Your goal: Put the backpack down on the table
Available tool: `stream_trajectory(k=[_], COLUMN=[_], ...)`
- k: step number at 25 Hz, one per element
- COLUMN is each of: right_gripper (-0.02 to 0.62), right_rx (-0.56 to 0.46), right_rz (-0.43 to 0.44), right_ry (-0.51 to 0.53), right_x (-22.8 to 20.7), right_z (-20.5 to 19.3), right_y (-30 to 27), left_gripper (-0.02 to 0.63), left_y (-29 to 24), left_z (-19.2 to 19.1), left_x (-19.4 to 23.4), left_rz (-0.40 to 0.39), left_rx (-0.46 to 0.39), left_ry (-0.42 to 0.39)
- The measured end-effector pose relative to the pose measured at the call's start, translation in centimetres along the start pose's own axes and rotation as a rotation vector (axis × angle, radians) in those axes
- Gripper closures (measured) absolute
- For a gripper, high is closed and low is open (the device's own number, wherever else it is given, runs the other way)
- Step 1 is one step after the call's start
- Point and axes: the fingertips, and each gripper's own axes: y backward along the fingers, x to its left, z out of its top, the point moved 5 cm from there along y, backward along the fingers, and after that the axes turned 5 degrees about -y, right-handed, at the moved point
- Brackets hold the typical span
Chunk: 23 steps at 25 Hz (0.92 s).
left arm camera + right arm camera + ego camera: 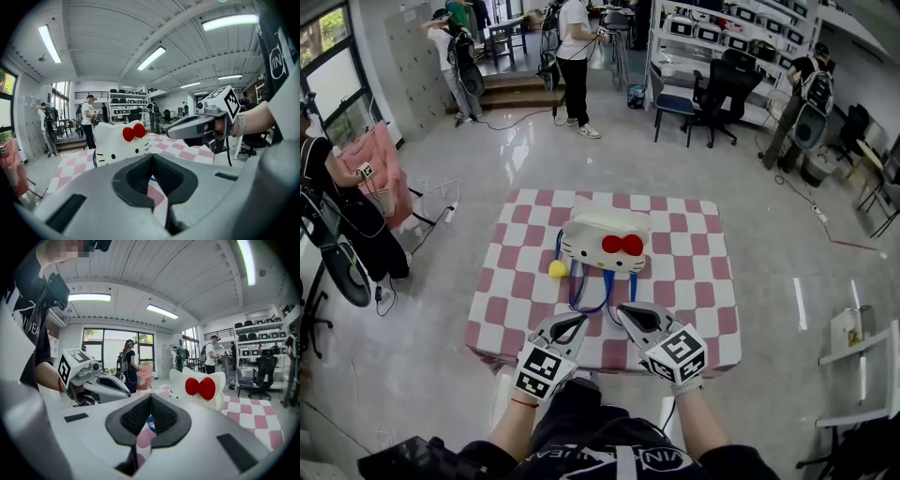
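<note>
Backpack (605,246): set upright on desk (694,281), just 12 o'clock of centre, straps (579,281) trailed toward 6 o'clock | left tool (577,323): jaws closed together, nothing gripped, held at desk's 6 o'clock edge | right tool (623,312): likewise closed and empty, just at its 3 o'clock

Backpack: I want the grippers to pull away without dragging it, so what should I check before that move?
1. Backpack rests on the table, well inside its edges: ok.
2. It stands upright, face toward the person: ok.
3. Left gripper has let go: cannot tell. Its jaws are together, and a bit of blue strap shows through the gap below the tips.
4. Right gripper has let go: cannot tell, with the same picture there.
5. Blue straps are clear of the grippers: not ok. They run from the backpack to a spot right between the two sets of tips.
</note>
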Motion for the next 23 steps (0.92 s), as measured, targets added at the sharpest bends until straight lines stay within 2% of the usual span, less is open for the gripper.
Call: stream_trajectory(k=[7, 13, 16, 19, 23], right_gripper=[0.594, 0.594, 0.594, 0.594, 0.594], right_rx=[0.009, 0.009, 0.039, 0.061, 0.008], right_rz=[0.005, 0.022, 0.029, 0.024, -0.045], right_ry=[-0.008, -0.012, -0.028, -0.102, -0.208], right_x=[2.5, 3.8, 4.3, 5.1, 5.4], right_z=[-1.4, -2.4, -3.9, -6.5, -8.3], right_y=[2.2, 2.6, 2.6, 2.7, 2.7], left_gripper=[0.600, 0.600, 0.600, 0.600, 0.600], left_y=[2.1, 3.2, 3.1, 2.8, 2.2], left_z=[-0.7, -1.7, -3.2, -5.5, -6.4], left_x=[-2.6, -3.2, -3.8, -5.2, -5.8], left_rz=[-0.002, 0.019, 0.018, 0.005, 0.041], left_rx=[-0.001, 0.006, 0.052, 0.102, 0.040], left_ry=[0.017, 0.031, 0.042, 0.104, 0.252])
